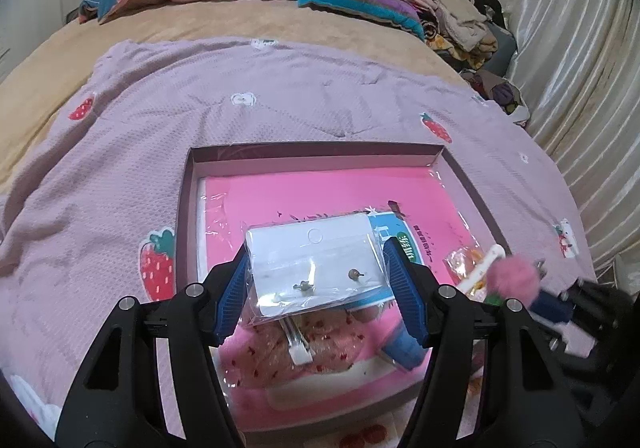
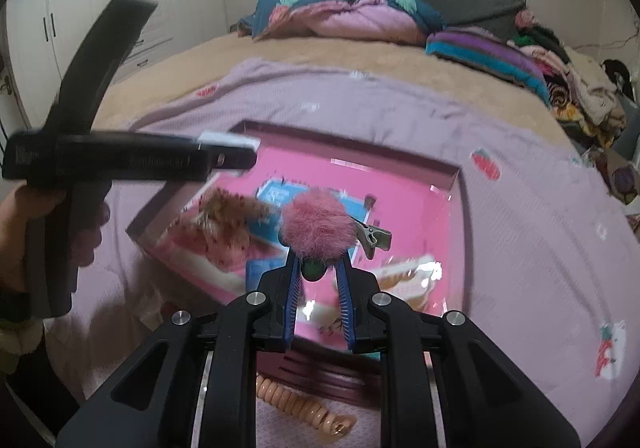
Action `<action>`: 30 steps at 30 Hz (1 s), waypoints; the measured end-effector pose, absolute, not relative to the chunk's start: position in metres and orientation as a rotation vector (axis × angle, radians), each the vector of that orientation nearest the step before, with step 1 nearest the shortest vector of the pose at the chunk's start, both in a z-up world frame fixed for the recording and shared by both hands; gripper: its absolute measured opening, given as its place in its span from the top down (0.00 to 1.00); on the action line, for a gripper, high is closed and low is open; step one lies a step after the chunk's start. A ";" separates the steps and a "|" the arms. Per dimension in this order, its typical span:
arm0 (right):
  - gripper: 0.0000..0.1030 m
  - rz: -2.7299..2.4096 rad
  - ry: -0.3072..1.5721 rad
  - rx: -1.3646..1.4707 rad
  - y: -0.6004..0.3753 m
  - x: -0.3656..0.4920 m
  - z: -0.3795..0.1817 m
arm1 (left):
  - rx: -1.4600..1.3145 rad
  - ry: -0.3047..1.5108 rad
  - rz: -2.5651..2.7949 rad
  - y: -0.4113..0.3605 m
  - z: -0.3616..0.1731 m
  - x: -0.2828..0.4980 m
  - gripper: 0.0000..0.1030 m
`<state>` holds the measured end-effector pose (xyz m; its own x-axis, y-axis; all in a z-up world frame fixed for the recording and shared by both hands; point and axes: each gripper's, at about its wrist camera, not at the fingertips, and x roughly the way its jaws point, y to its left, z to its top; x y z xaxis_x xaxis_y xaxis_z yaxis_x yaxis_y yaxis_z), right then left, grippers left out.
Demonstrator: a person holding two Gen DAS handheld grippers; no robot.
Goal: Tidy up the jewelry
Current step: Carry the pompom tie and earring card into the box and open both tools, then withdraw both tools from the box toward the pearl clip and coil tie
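Left gripper (image 1: 318, 268) pinches a clear earring packet (image 1: 312, 264) by its side edges, above the pink-lined tray (image 1: 320, 154) on the bed. Right gripper (image 2: 318, 268) is clamped on a pink pom-pom hair clip (image 2: 318, 230), also above the tray, right side.

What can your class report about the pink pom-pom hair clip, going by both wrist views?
The pink pom-pom hair clip is a fluffy, fur-like pink ball with a metal alligator clip jutting out to its right and a small green part beneath. The right gripper is shut on that lower part and holds it above the tray with the pink lining. In the left wrist view it shows at the right edge.
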<state>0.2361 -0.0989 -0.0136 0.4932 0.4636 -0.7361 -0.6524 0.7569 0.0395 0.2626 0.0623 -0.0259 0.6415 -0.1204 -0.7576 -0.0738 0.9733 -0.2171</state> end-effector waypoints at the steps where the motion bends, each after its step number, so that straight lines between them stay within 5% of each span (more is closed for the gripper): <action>1: 0.83 0.688 0.815 -0.256 -0.099 0.236 -0.016 | -0.237 0.878 -0.026 0.062 -0.027 0.264 0.46; 7: 0.81 0.666 0.868 -0.223 -0.103 0.238 -0.027 | -0.235 0.886 -0.016 0.061 -0.030 0.264 0.45; 15: 0.55 0.628 0.848 -0.161 -0.123 0.235 -0.011 | -0.230 0.884 -0.007 0.058 -0.026 0.256 0.41; 21: 0.37 0.592 0.786 -0.088 -0.150 0.225 0.017 | -0.228 0.853 -0.005 0.056 -0.011 0.241 0.31; 30: 0.25 0.545 0.721 -0.027 -0.180 0.204 0.050 | -0.226 0.783 0.007 0.052 0.023 0.211 0.13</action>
<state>0.2039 -0.1797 0.0497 0.6189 0.4646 -0.6333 -0.4829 0.8610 0.1598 0.2112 0.0520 0.0233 0.7104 -0.0773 -0.6996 -0.0897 0.9759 -0.1990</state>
